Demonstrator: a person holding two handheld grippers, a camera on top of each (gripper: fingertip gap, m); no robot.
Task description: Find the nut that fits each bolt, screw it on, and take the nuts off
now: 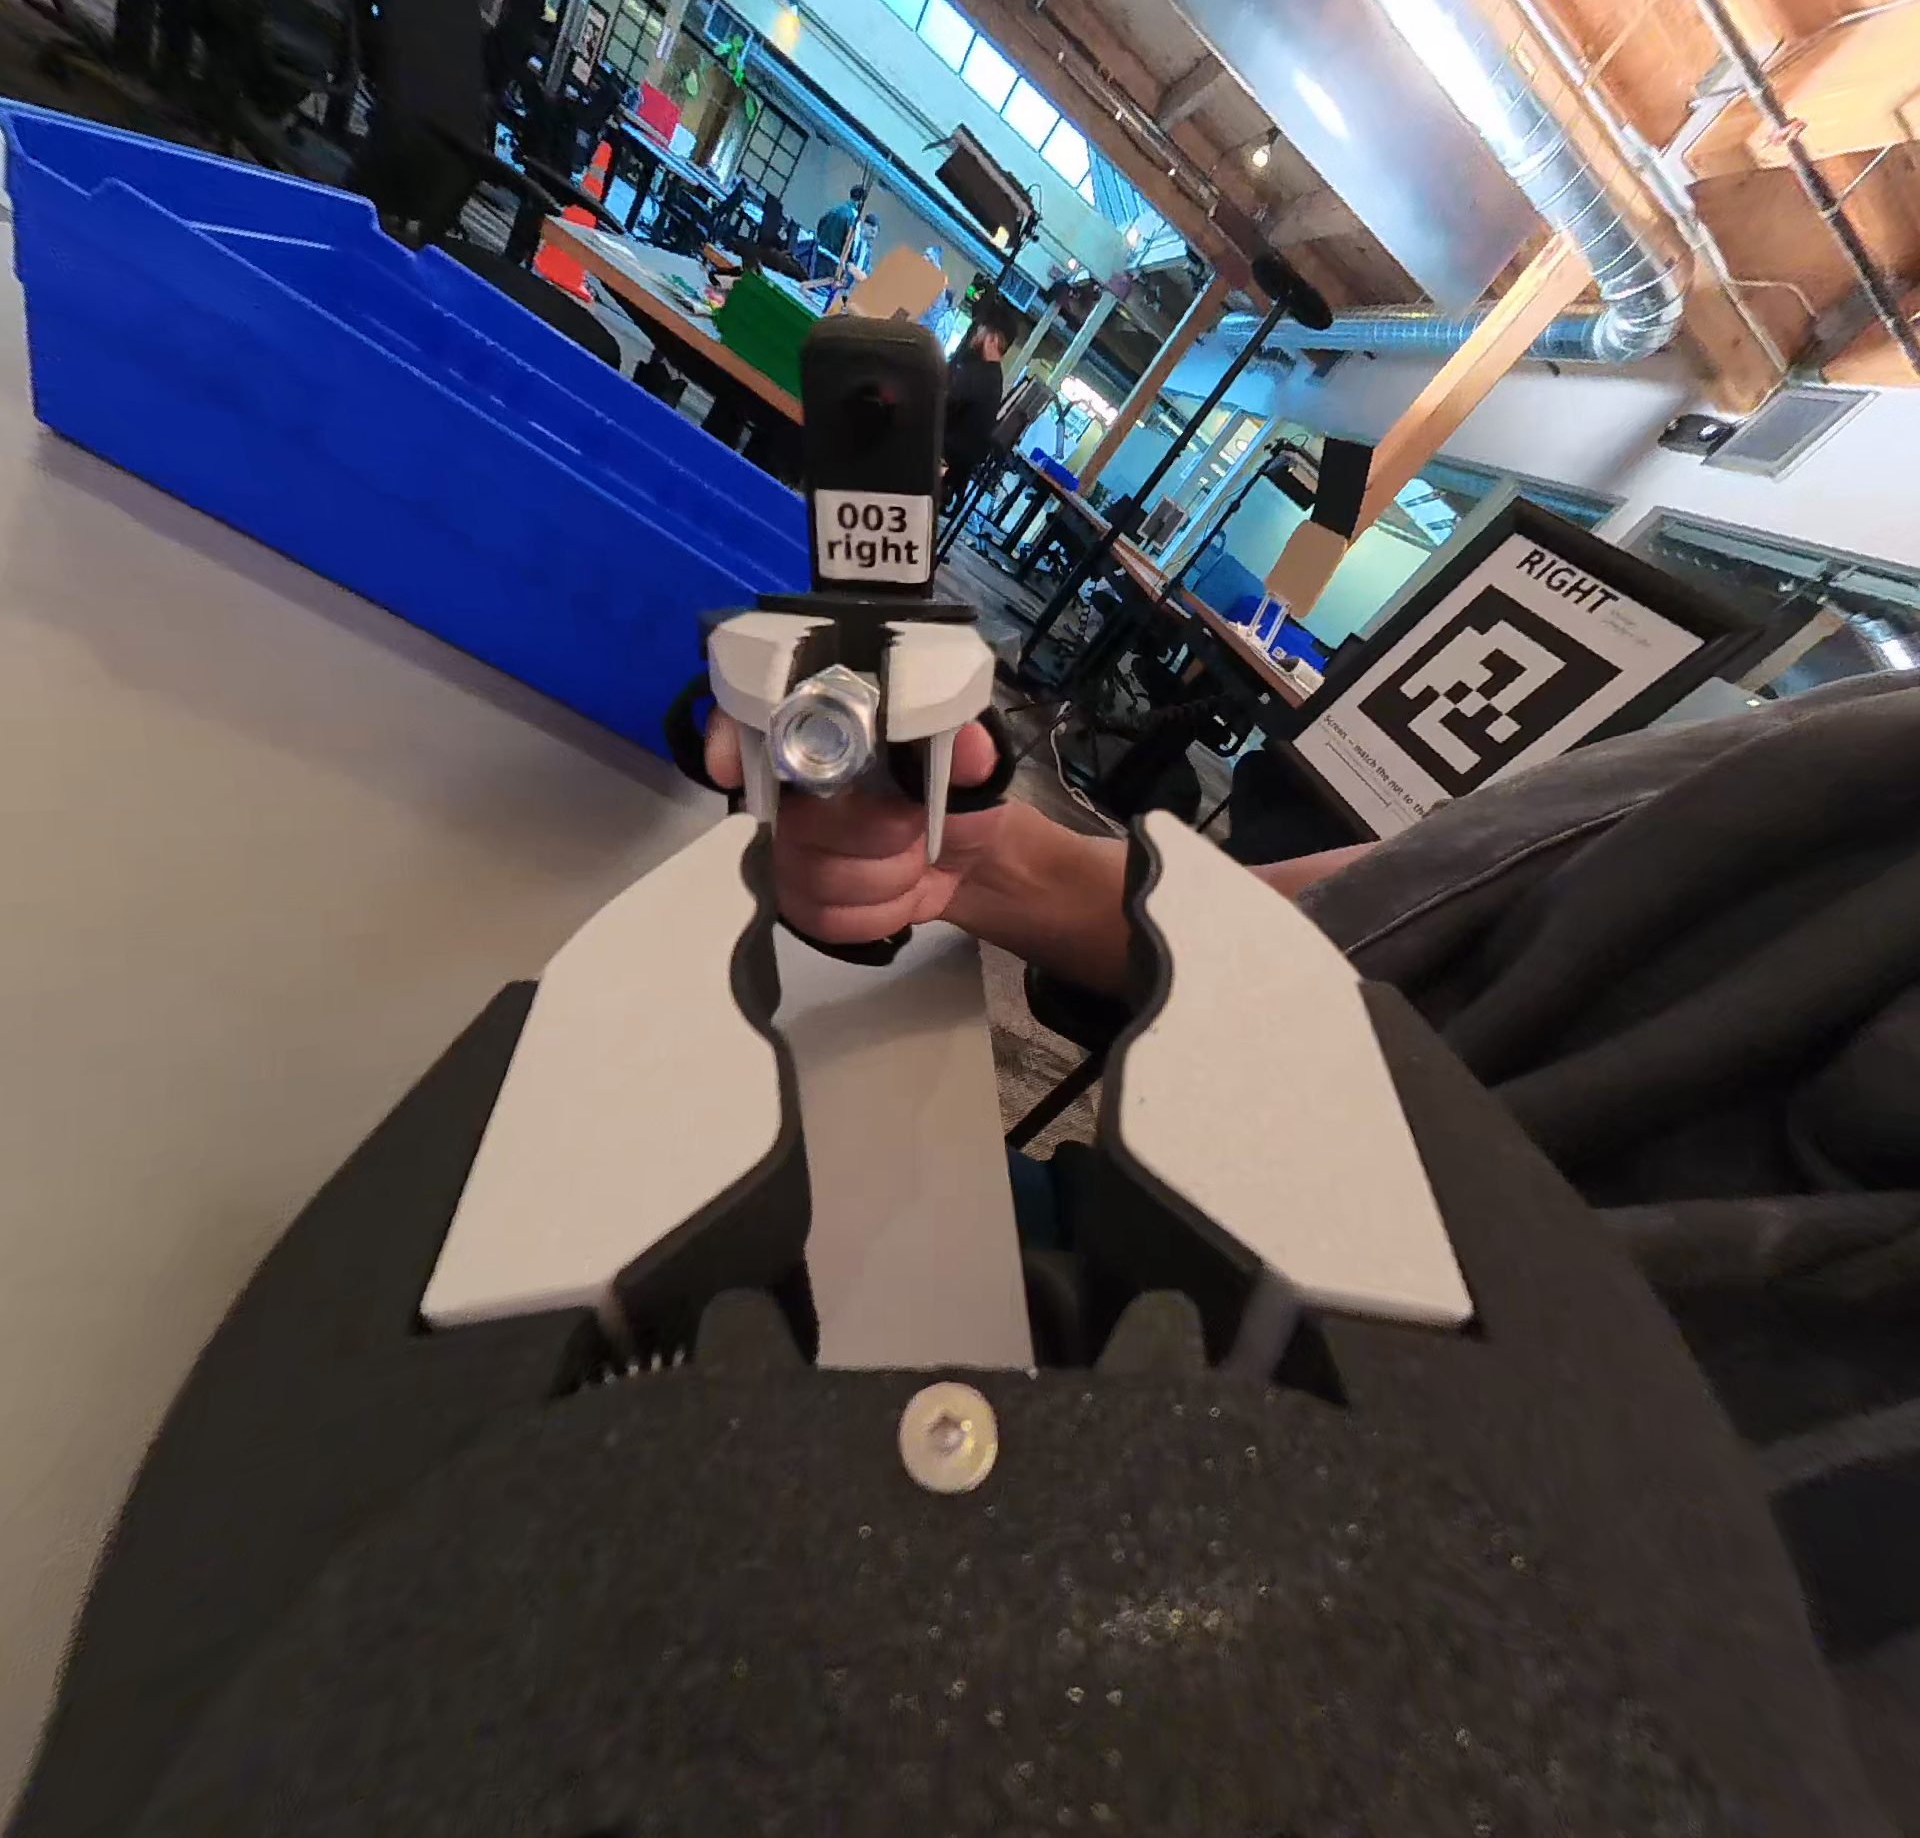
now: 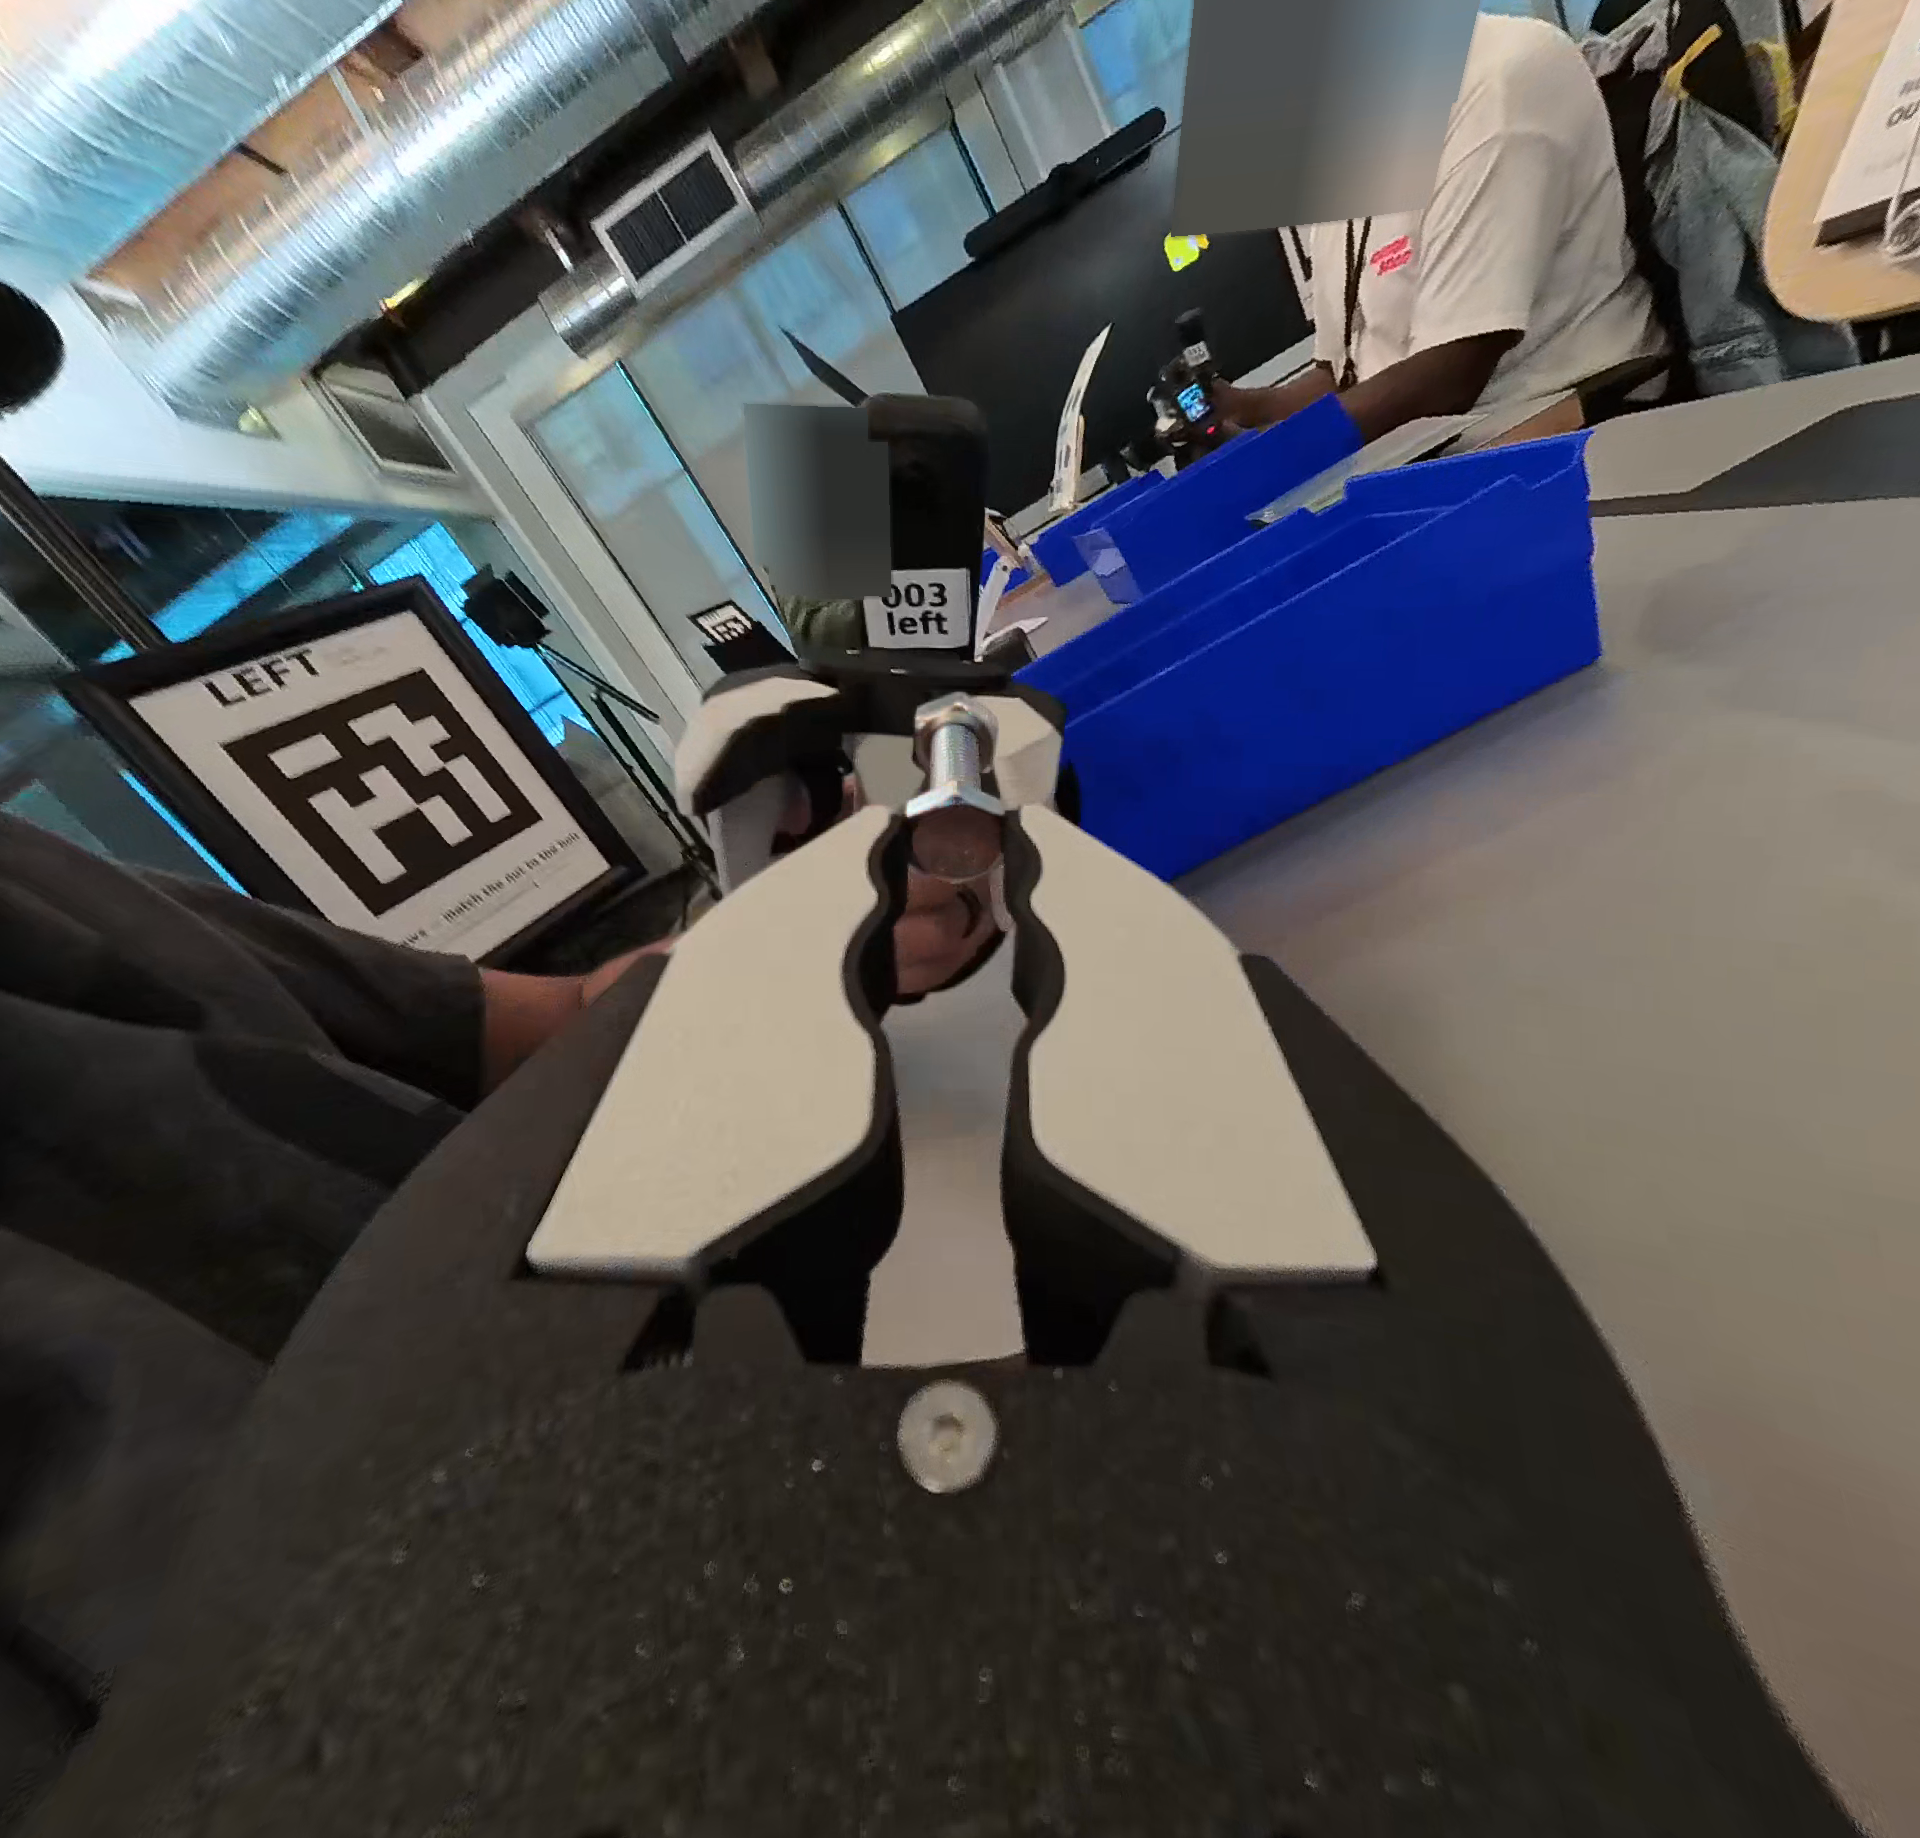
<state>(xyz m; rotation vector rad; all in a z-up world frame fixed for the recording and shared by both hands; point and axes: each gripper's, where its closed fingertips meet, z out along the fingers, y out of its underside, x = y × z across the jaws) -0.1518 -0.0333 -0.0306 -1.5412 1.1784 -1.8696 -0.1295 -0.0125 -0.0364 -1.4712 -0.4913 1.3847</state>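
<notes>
My right gripper (image 2: 956, 832) is shut on the head end of a silver bolt (image 2: 951, 762). The threaded shaft points away from it, with a hex nut (image 2: 951, 716) near the far end. In the left wrist view the right gripper (image 1: 842, 749) faces me, and the bolt end (image 1: 816, 749) and the nut (image 1: 862, 713) point at the camera. My left gripper (image 1: 945, 832) is open wide and empty. It is just short of the bolt end and apart from it. It also shows in the right wrist view (image 2: 873, 749), open, facing the nut.
A blue plastic bin (image 1: 364, 438) stands on the grey table (image 1: 208, 853); both also show in the right wrist view, the bin (image 2: 1351, 666) on the table (image 2: 1558, 957). Framed marker boards (image 1: 1486, 687) (image 2: 364, 770) stand off the table's edge. A person in a white shirt (image 2: 1486, 230) sits beyond the bin. Left and right tips are no more than a few centimetres apart.
</notes>
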